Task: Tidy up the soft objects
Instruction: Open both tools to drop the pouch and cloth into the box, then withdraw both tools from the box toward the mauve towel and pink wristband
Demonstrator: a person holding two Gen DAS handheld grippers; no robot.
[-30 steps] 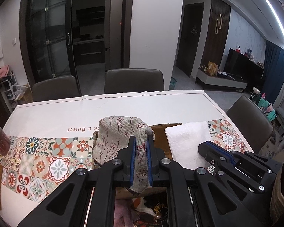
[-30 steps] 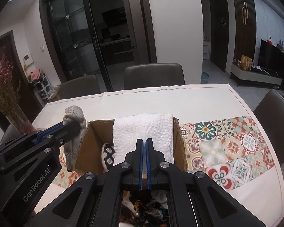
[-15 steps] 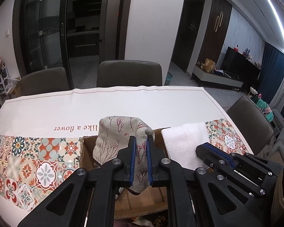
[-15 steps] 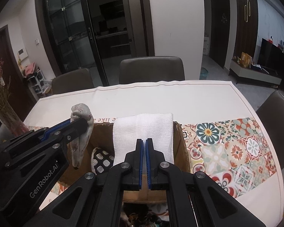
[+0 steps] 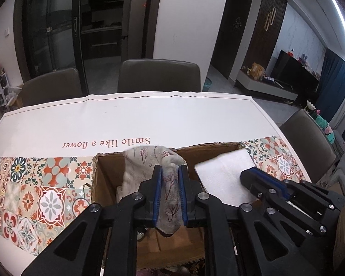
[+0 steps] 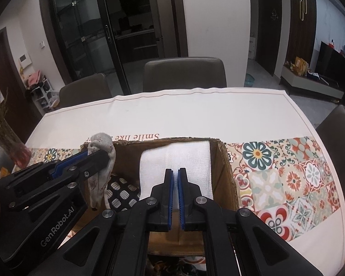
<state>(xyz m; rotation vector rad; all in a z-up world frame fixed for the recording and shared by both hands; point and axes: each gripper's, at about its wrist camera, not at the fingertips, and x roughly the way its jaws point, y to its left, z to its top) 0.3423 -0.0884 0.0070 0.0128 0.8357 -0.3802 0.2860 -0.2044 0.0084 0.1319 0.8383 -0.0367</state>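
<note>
Three cloths (image 6: 176, 168) — one cardboard box (image 6: 225, 174)

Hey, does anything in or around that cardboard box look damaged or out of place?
Only wear: the cardboard box has ragged, frayed top edges, clearest at its right corner. Inside, the white towel lies neatly folded beside a black-and-white patterned cloth. Nothing looks spilled.

Both grippers have come down and forward over the cardboard box (image 5: 108, 179). The left gripper (image 5: 170, 172) now dips its beige twig-print cloth (image 5: 149, 161) inside the box, its jaws opening around it. The right gripper (image 6: 175, 174) has lowered the white towel (image 6: 179, 158) into the box, its jaws parting slightly.
</note>
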